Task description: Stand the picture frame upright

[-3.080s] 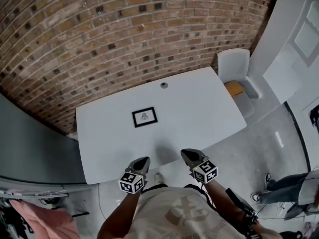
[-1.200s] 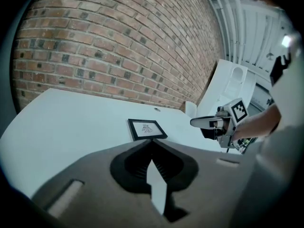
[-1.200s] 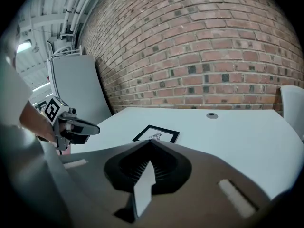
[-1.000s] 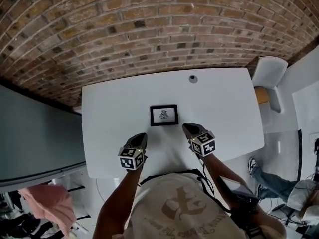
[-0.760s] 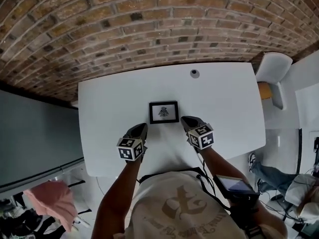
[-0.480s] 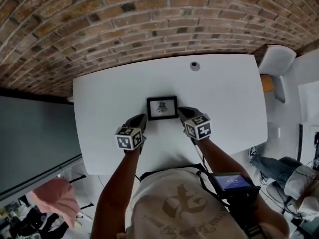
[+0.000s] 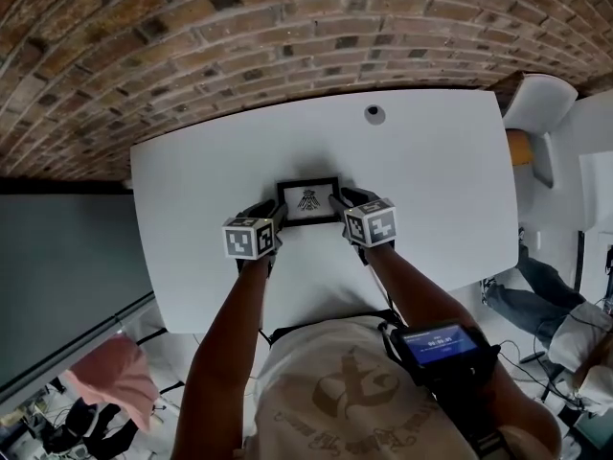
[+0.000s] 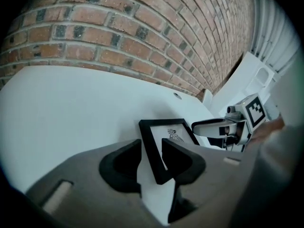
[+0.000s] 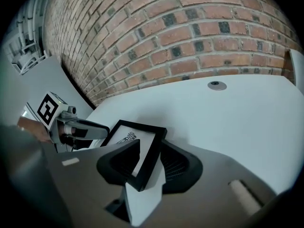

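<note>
Left gripper view: the left gripper is opening its jaws around one side edge of the picture frame. The right gripper is doing the same opposite. I guess they're straddling the frame, lying flat on the table, to tip it up.

The drawing in the picture frame is too small to tell; a bystander's legs are edge-cropped.

picture frame: one
grippers: two, left gripper and right gripper, jaws opening, picture frame between them
table: one
chair: one
</note>
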Demonstrator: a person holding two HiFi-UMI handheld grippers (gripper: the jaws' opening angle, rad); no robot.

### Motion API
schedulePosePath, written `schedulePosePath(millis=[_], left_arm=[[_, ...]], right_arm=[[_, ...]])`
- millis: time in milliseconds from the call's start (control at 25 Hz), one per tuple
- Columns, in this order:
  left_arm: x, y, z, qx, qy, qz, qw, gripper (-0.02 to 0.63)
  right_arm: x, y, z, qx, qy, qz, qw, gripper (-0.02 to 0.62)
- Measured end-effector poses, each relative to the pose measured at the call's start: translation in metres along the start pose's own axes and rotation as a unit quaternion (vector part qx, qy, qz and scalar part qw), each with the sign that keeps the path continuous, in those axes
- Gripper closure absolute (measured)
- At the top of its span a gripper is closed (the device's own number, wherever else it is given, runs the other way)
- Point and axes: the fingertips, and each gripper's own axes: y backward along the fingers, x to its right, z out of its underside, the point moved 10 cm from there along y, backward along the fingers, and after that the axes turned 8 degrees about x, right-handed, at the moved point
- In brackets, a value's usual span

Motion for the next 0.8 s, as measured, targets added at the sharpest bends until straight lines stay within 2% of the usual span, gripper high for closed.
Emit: schedulePosePath(millis=[200,240,400,560,800], left_arm=[[0.002,-0.010,-0.004,-0.027,-0.007,-0.015,0.9995,0.457],[0.002,-0.010,-0.004,-0.031,-0.011,-0.019,0.9993,0.439],[0.004,-0.011,-0.005,-0.037,-0.010,-0.030,0.9988,0.439],[0.008,-0.013,-0.006,-0.046,-0.012,-0.045,0.9979,0.436],[0.014,-0.016,-0.004,-0.059,-0.066,-0.070,0.9936,0.436]], right_arm=[[0.004,-0.010,0.001,-0.026,-0.018,0.012,0.999,0.446],[0.005,-0.012,0.003,-0.029,-0.026,0.011,0.999,0.445],[0.005,-0.015,0.007,-0.038,-0.040,0.009,0.998,0.446],[0.006,-0.016,0.007,-0.040,-0.034,0.022,0.998,0.483],[0.004,-0.016,0.008,-0.031,-0.028,0.027,0.999,0.483]])
